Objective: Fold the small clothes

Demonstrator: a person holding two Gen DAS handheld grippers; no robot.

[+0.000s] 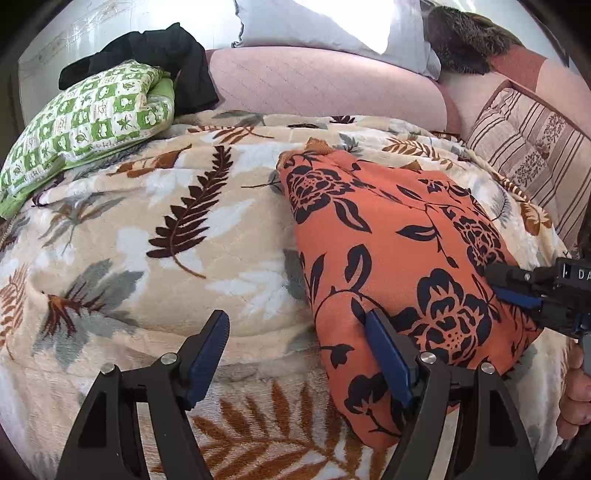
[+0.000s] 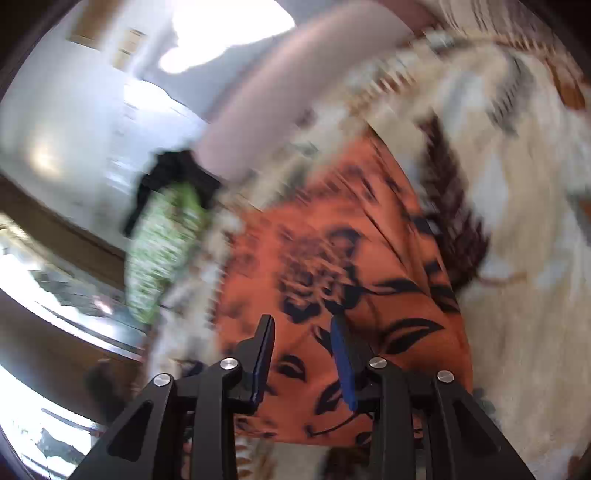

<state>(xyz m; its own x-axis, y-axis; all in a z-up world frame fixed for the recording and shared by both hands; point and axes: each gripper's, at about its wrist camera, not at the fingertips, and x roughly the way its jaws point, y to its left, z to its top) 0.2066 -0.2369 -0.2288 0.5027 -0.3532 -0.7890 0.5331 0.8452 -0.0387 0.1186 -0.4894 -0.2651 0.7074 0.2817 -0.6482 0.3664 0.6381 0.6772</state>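
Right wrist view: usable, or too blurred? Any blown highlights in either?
Right wrist view: heavy motion blur smears the orange floral cloth and the leaf-print fleece blanket; only the right tongs stay sharp; the top is blown out. Left wrist view: sharp, with the white pillow overexposed.

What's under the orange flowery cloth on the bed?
The orange flowery cloth lies on a fuzzy leaf-print blanket, which shows all around its edges. Whatever is directly beneath the cloth is covered, so I can't tell if anything else hides there.
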